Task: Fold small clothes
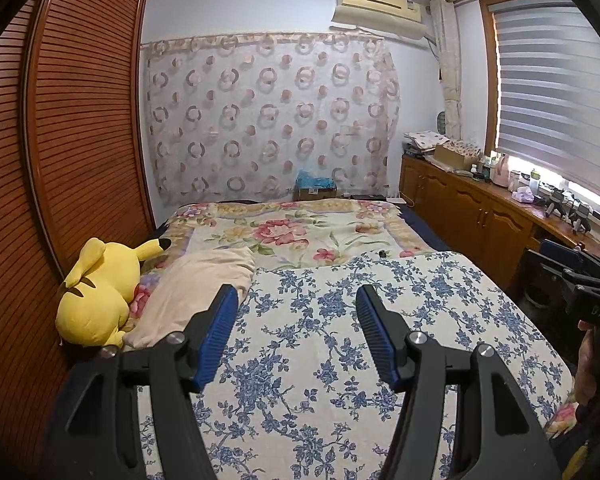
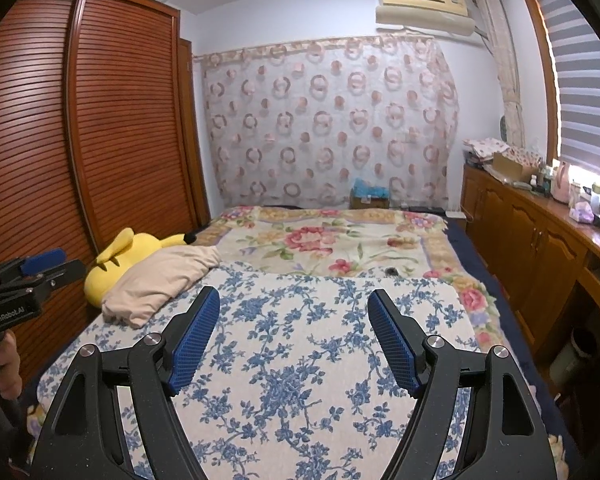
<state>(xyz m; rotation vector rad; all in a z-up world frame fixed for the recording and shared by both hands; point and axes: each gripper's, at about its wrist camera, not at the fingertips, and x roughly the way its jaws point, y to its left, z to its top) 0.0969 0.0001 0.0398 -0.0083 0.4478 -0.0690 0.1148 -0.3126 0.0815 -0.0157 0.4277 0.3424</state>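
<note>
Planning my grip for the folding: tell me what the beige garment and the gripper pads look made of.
Beige garment: soft matte fabric, perhaps cotton knit; it lies slumped in limp, rounded folds.
Left gripper pads: blue, finely ribbed, probably rubber or soft plastic.
Right gripper pads: the same blue, with a fine grid texture.

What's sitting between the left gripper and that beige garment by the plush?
Nothing but the blue-flowered cloth. In the left wrist view, the open left gripper hovers with the beige garment just ahead-left, lying against the yellow plush.
</note>
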